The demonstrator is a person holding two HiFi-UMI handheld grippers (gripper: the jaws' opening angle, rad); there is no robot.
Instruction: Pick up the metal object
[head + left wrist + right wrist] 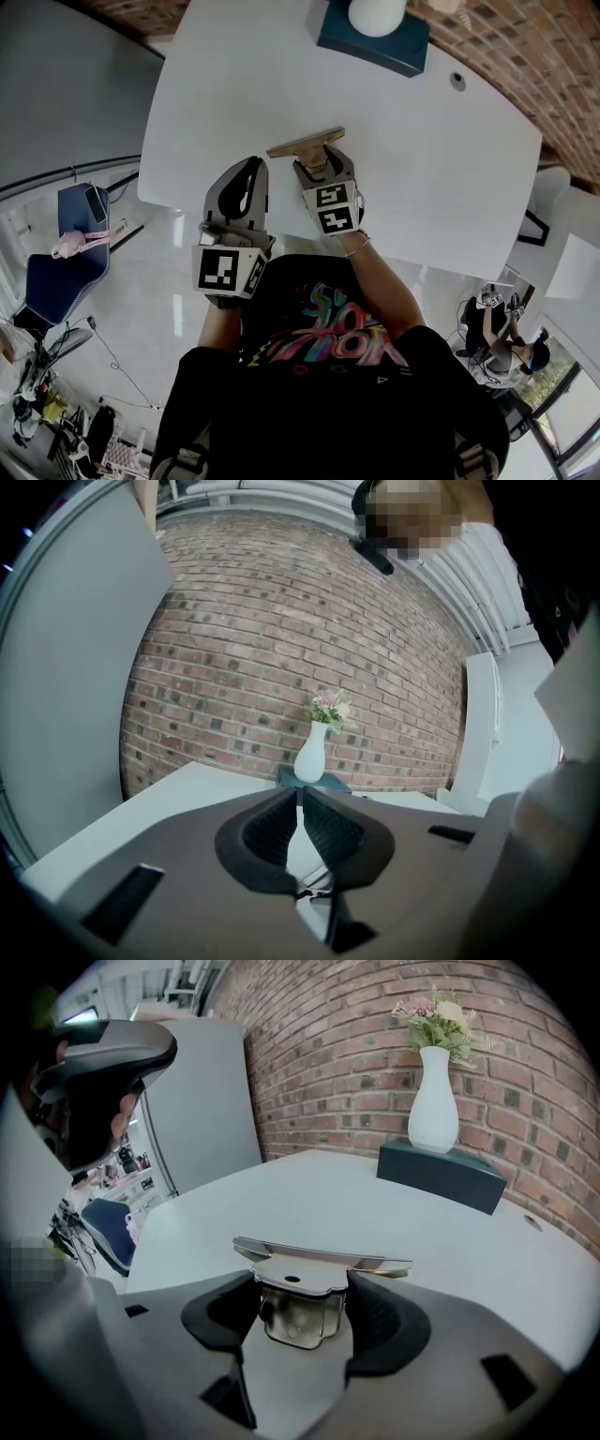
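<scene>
Shiny metal bracket with flat top bar [314,1265] seems resting on white bench [450,1241], near person's edge, between right tongs [302,1290]. Pads grasp its two sides, likely ready for lift. Left tongs [300,806] clenched, empty, held aside. White vase [433,1101] on dark teal box [441,1176] well behind. Nothing blocks way up.

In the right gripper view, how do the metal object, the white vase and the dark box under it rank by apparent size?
1. metal object, though it is nearest the camera, so its real rank is unsure.
2. dark box.
3. white vase, only slightly smaller.
</scene>
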